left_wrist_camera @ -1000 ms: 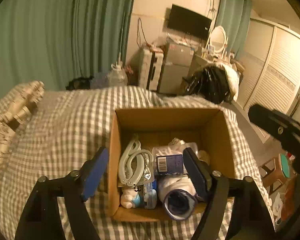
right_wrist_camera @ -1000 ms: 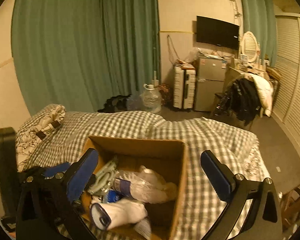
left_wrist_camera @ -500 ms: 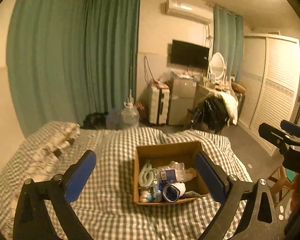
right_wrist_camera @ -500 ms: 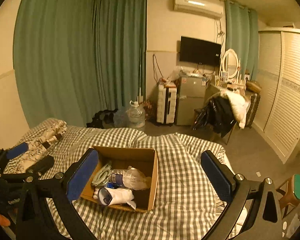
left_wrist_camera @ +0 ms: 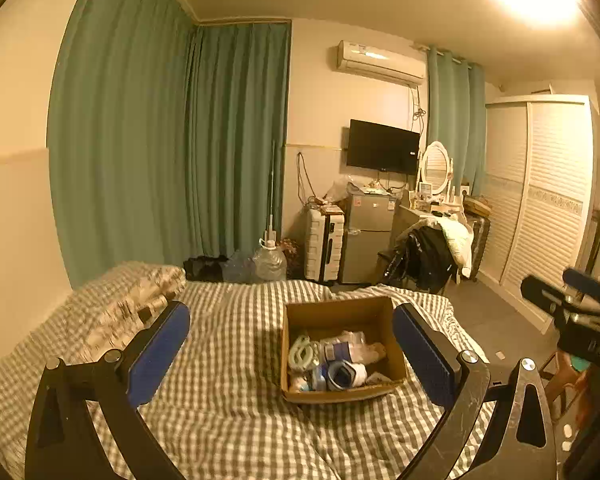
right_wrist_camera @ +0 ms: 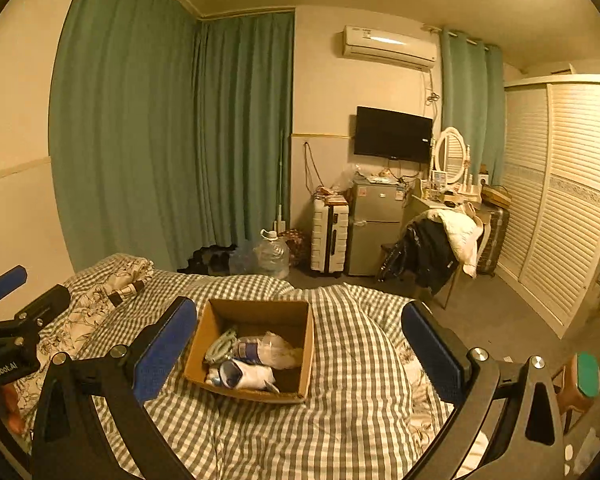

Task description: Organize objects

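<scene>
An open cardboard box stands on the checked bed. It holds a pale green hoop-shaped thing, a blue-labelled plastic packet, a rolled white sock and other small items. The box also shows in the right wrist view. My left gripper is open and empty, well back from and above the box. My right gripper is open and empty, also held back above the bed. Each gripper shows at the edge of the other's view.
A floral pillow lies at the bed's left end. Beyond the bed are green curtains, a water jug, a suitcase, a small fridge, a chair with coats and a wardrobe. A stool stands at the right.
Both grippers have pulled far back and up from the box, which now looks small. The left gripper's jaws opened wide. The box and its contents stayed put.
</scene>
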A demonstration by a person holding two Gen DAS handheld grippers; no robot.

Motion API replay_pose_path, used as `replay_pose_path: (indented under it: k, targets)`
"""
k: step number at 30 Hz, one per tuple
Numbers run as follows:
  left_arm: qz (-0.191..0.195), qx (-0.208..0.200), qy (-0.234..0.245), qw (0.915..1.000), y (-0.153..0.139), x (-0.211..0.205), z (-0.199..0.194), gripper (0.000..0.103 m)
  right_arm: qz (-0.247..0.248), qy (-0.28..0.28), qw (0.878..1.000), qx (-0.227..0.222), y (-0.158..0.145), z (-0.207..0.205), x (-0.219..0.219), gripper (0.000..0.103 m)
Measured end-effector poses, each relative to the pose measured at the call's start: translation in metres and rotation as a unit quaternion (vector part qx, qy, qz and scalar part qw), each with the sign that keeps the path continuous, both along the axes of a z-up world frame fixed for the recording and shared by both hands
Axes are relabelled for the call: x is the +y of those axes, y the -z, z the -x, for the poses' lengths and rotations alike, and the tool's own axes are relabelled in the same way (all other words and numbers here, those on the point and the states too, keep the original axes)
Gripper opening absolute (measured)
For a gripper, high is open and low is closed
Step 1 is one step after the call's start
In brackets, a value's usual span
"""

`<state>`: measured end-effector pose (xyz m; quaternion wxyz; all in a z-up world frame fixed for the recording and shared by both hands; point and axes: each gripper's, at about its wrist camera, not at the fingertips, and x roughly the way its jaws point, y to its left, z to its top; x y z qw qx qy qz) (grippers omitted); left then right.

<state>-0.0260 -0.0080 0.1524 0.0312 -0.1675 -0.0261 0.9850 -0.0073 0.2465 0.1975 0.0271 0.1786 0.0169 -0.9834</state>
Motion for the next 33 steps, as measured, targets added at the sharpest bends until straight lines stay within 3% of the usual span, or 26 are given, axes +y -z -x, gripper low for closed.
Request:
replay_pose_path:
  k: [7,14,19,26,33]
  targets:
    - [-0.017,-0.035,-0.035,0.9986,0.068,0.009,0.029,0.103,0.015,0.015,1.0,-0.022,0.078,0.006,0.005,0.103]
    - [0.02,-0.049,-0.082,0.9952,0.152,0.026,0.051,0.103,0.003,0.038,0.999,-0.027,0.152,0.041,0.001,0.103]
    - [0.028,-0.079,-0.084,0.993,0.198,0.026,0.057,0.103,-0.001,0.046,0.998,-0.033,0.189,0.048,0.005,0.103]
    - [0.007,-0.089,-0.089,0.992,0.198,0.016,0.057,0.103,0.009,0.048,0.998,-0.045,0.202,0.053,0.011,0.103]
    - [0.008,-0.076,-0.09,0.9929,0.187,0.013,0.049,0.103,-0.022,0.042,0.998,-0.04,0.201,0.047,-0.003,0.103]
